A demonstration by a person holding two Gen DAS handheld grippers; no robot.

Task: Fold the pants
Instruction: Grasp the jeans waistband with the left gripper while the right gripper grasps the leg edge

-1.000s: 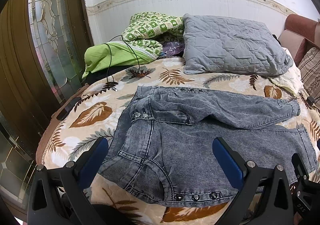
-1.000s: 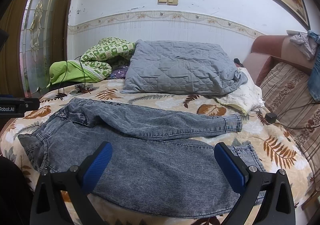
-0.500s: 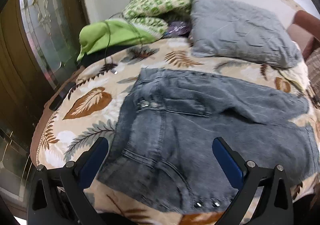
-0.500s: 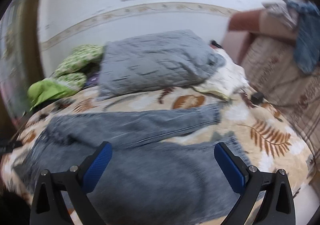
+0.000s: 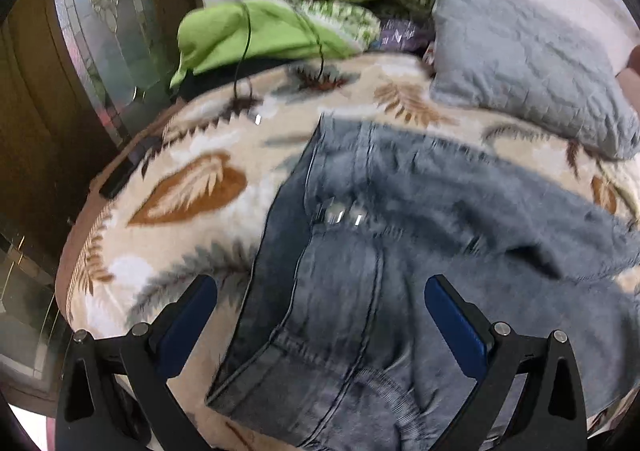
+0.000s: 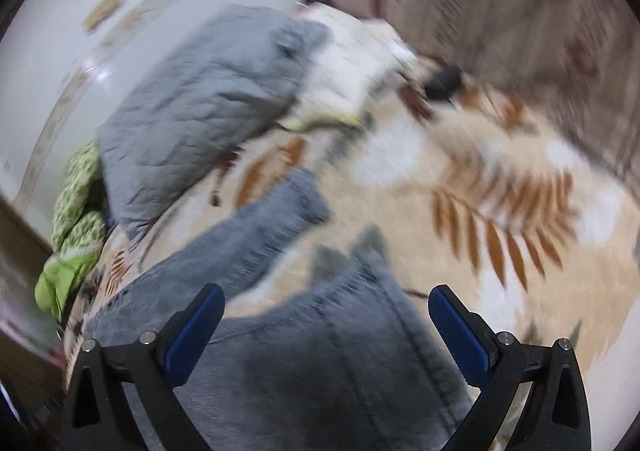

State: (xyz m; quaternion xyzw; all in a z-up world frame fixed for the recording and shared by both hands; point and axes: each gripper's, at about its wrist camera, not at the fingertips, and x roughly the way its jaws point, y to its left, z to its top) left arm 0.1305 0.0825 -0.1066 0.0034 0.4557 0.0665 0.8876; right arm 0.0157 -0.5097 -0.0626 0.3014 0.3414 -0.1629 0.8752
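1. Bed, covered in a leaf-print blanket: broad, soft and yielding underneath, so likely to give way a little under any downward press.
2. Grey pillow and a heap of green bedding at the far side: well apart from the work area, no obstacle to a fold.
3. Pants, grey washed denim, spread flat across the near half of the bed with the waist toward the left side and the legs running off to the right; far leg already lying partly over the near one. Probably fairly heavy and stiff for cloth, rough enough to grip without slipping, not fragile; likely to hold a crease but sag when lifted from one point only.
4. Waistband edge at the near left: thick, seamed and stitched, judged the firmest place for a pinch at this end.
5. Leg hem at the right end: doubled cloth, judged a good hold for carrying the legs over toward the waist.
6. Left gripper: fingers spread wide, empty, above the waist area; contact with the cloth impossible to tell through the blur.
7. Right gripper: fingers likewise spread wide, empty, over the near leg beside the hem; view tilted and blurred.
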